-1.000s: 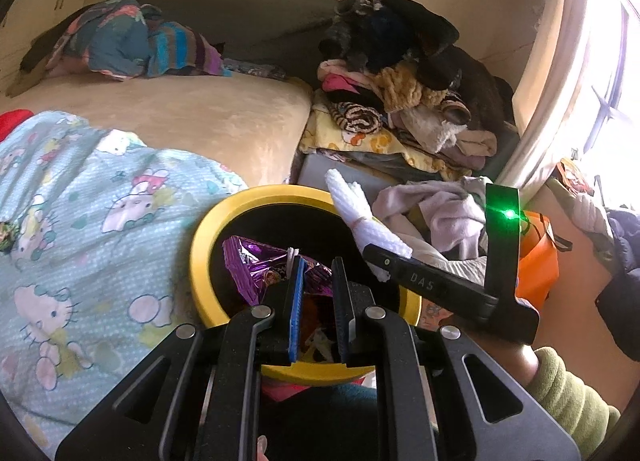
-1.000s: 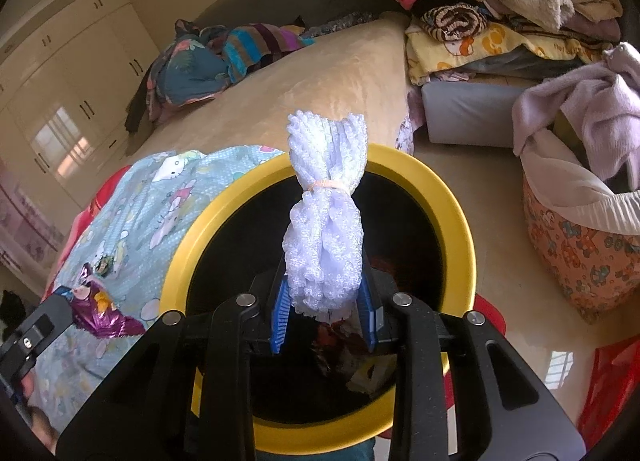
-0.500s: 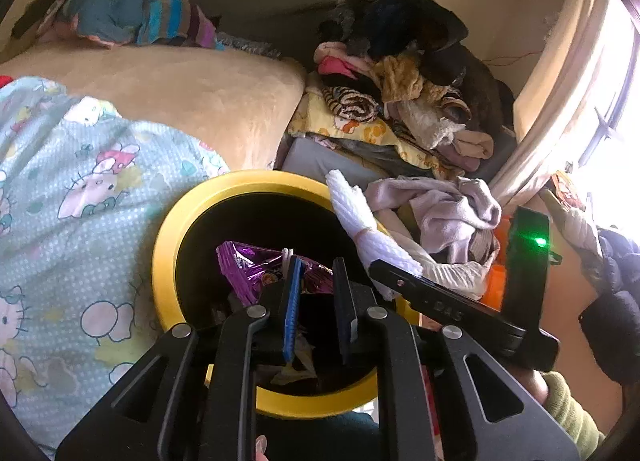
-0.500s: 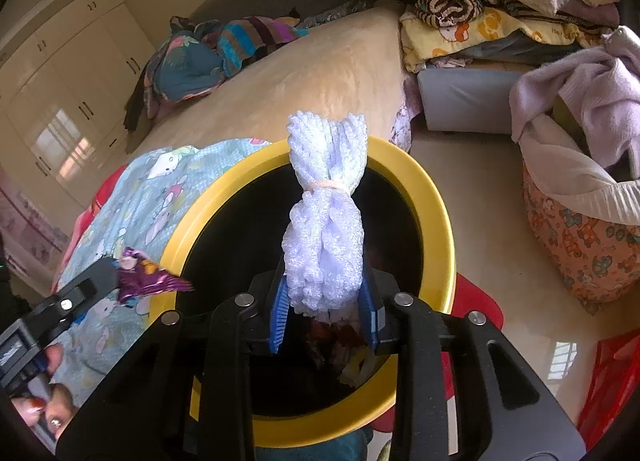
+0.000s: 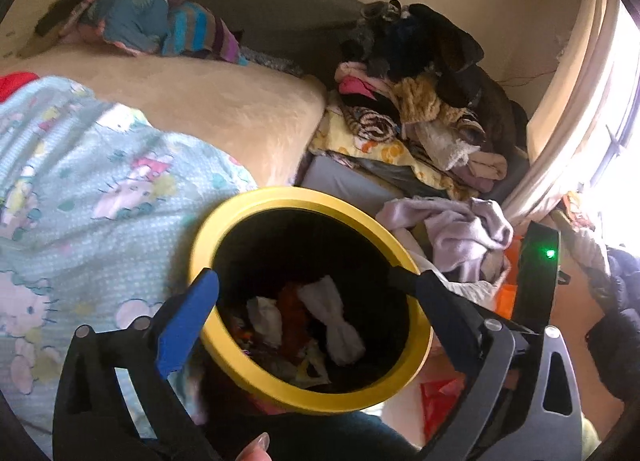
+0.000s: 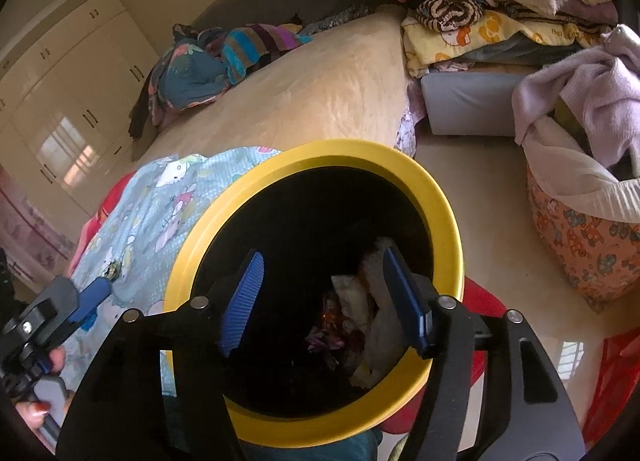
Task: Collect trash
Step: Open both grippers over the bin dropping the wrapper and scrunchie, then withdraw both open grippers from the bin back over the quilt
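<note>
Bedding with a cartoon print (image 5: 100,189) lies at my left, and I hold my left tongs (image 5: 308,301) spreading wide and empty over the yellow-rimmed bin (image 5: 256,377) so trash falls straight in. White bundled trash (image 5: 336,321) lies inside, under my right tongs (image 6: 324,297), opening, nothing between them.

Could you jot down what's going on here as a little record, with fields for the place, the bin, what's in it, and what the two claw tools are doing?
Place: bedroom, bed with a cartoon cat quilt beside the bin
Bin: yellow-rimmed trash bin, black inside
Contents: white bundle, crumpled paper and wrappers at the bottom
Left gripper: over the bin, jaws opening, nothing between them
Right gripper: over the bin, jaws opening, nothing between them
Nearby: clothes pile, printed laundry basket
Task state: both pieces dropped in
</note>
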### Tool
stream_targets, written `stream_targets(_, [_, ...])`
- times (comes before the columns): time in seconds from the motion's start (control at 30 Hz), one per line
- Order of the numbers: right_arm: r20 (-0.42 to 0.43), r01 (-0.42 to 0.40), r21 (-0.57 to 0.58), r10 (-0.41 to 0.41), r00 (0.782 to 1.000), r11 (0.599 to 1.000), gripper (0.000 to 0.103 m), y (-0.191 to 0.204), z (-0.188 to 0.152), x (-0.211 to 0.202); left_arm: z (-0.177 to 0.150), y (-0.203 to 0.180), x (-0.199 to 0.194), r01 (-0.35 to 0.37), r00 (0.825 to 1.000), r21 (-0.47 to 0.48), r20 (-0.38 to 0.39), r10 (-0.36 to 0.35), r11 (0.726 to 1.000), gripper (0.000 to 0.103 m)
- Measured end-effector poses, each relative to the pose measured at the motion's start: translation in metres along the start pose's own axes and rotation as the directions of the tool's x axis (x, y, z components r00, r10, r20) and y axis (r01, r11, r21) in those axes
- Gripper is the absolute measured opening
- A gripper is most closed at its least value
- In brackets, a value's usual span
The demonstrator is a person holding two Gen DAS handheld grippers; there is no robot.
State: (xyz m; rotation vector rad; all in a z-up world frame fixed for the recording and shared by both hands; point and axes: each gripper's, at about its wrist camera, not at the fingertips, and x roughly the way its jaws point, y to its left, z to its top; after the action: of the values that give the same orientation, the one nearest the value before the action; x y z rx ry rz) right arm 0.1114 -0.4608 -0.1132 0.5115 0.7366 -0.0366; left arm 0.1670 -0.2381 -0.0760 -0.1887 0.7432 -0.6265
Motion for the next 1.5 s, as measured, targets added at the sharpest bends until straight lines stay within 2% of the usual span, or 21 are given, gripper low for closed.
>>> stream_targets(0.13, [0.038, 0.025, -0.023, -0.024, 0.999, 0.999, 0.065, 0.01, 0.001, -0.008, -0.001, 0.004, -0.016, -0.061, 0.998, 0.022, 0.034, 0.061, 0.998, 0.097])
stream_targets(0.27, [0.073, 0.031, -0.046, -0.028, 0.997, 0.998, 0.07, 0.021, 0.003, -0.015, 0.0, 0.008, -0.034, -0.108, 0.992, 0.04, 0.07, 0.105, 0.993, 0.097])
stream_targets(0.5, [0.116, 0.01, -0.111, 0.003, 0.993, 0.994, 0.072, 0.052, 0.001, -0.026, 0.001, 0.02, -0.065, -0.182, 0.975, 0.04, 0.135, 0.175, 0.982, 0.097])
stream_targets(0.7, [0.132, -0.018, -0.174, 0.042, 0.99, 0.985, 0.074, 0.082, -0.005, -0.033, 0.003, 0.041, -0.087, -0.238, 0.957, -0.003, 0.171, 0.235, 0.971, 0.097])
stream_targets(0.77, [0.136, -0.026, -0.196, 0.053, 0.989, 0.98, 0.08, 0.092, -0.008, -0.035, 0.004, 0.048, -0.094, -0.255, 0.95, -0.024, 0.178, 0.255, 0.967, 0.097])
stream_targets(0.83, [0.14, -0.036, -0.219, 0.068, 0.988, 0.975, 0.081, 0.102, -0.012, -0.037, 0.004, 0.057, -0.101, -0.265, 0.945, -0.044, 0.188, 0.269, 0.963, 0.097])
stream_targets(1.0, [0.133, -0.058, -0.278, 0.098, 0.986, 0.959, 0.081, 0.124, -0.02, -0.038, 0.005, 0.076, -0.12, -0.324, 0.917, -0.078, 0.219, 0.333, 0.943, 0.097])
stream_targets(1.3, [0.098, -0.101, -0.342, 0.143, 0.985, 0.934, 0.082, 0.163, -0.032, -0.038, 0.005, 0.109, -0.146, -0.369, 0.886, -0.148, 0.243, 0.395, 0.918, 0.097])
stream_targets(1.5, [0.06, -0.145, -0.397, 0.183, 0.981, 0.906, 0.082, 0.196, -0.043, -0.031, 0.001, 0.145, -0.158, -0.423, 0.851, -0.222, 0.234, 0.47, 0.878, 0.097])
